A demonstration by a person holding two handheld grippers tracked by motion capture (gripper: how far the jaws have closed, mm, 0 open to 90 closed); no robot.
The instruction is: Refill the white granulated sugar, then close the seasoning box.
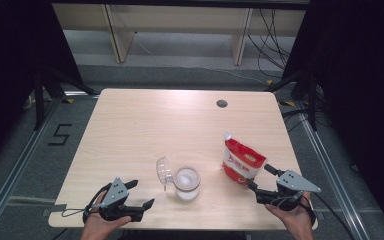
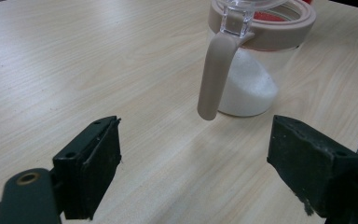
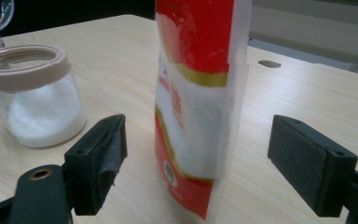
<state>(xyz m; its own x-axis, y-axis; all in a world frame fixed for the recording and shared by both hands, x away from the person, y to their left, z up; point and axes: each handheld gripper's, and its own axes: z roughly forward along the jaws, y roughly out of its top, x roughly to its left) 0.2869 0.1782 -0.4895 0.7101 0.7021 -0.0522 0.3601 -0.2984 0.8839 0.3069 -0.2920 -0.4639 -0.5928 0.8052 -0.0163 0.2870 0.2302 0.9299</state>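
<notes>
One red-and-white plastic pouch [image 3: 193,116], upright between wide-apart jaws of right gripper [image 1: 259,180], untouched; one clear glass jar [image 1: 186,183] with white powder; left gripper [image 1: 141,194] gaping, empty.

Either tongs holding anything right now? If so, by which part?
Nothing is held. The right tongs stand open around the red pouch, pads clear of its sides. The left tongs are open too, short of the jar.
</notes>
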